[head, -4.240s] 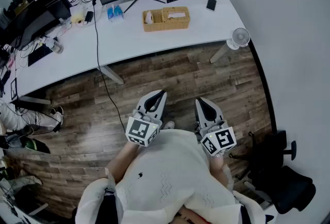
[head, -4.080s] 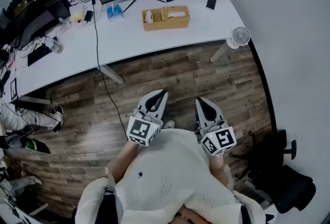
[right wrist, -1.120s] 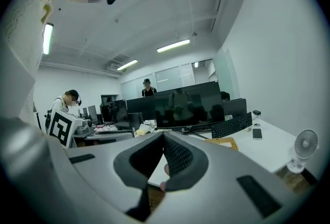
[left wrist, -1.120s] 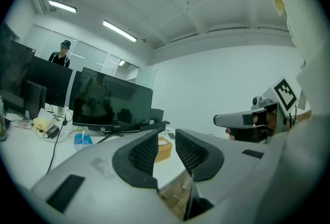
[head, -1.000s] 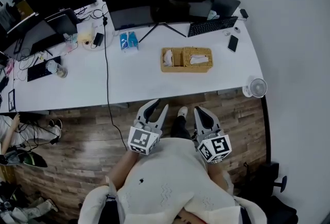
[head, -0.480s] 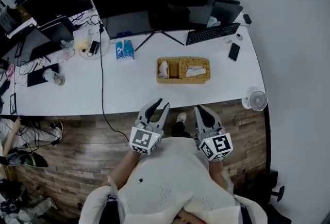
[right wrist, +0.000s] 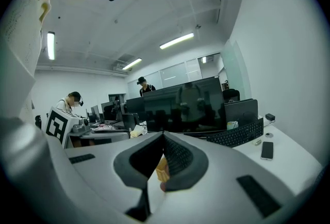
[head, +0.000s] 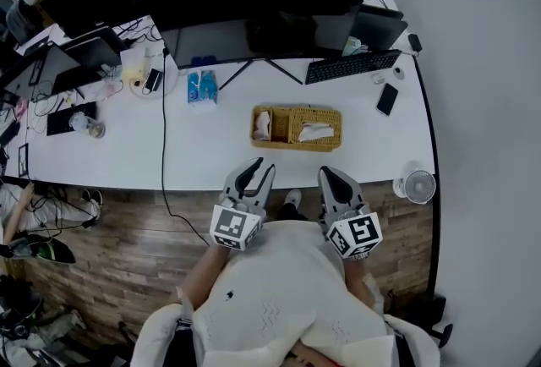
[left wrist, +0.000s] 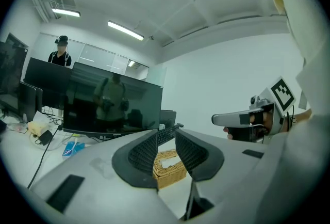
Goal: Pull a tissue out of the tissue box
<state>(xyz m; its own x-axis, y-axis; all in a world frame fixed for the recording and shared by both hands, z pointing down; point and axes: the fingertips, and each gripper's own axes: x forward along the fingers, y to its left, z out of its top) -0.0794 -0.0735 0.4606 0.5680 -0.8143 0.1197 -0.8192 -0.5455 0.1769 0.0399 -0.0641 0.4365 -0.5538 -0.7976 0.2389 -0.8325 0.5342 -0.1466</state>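
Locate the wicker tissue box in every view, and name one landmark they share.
Head view: wicker tissue box at centre, on the white desk, ahead of both grippers.
Left gripper view: low centre, seen in the gap between the jaws.
Right gripper view: only a sliver, low centre between the jaws.
Shared landmark: the large black monitor behind the box.

place: office | evidence: long white desk (head: 211, 150), monitors (head: 254, 14), keyboard (head: 352, 67), ceiling strip lights (left wrist: 126, 31)
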